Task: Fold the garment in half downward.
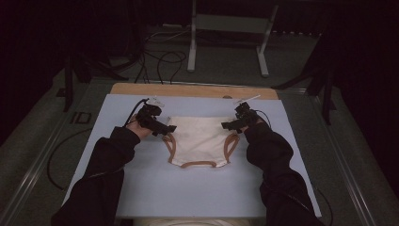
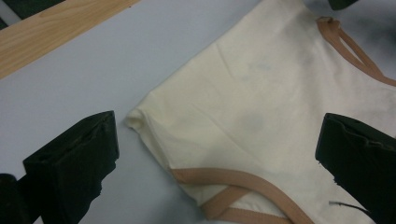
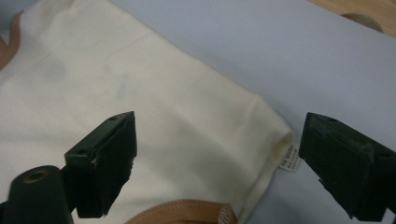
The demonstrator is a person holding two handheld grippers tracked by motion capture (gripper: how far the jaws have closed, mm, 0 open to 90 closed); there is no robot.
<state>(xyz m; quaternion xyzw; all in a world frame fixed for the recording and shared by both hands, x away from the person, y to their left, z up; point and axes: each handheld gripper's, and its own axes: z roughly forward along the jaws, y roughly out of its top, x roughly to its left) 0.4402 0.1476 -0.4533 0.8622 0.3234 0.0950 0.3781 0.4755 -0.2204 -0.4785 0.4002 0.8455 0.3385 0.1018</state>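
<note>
High view: cream garment [image 1: 200, 139] lies flat mid-surface [image 1: 141, 188]; left gripper [image 1: 165, 128] and right gripper [image 1: 227, 125] hover at its far corners, fingers spread. Pinch each corner squarely before lifting.

Dim, underexposed high view with black surroundings; brighter, soft, slightly grainy close-ups from both gripper views.
</note>
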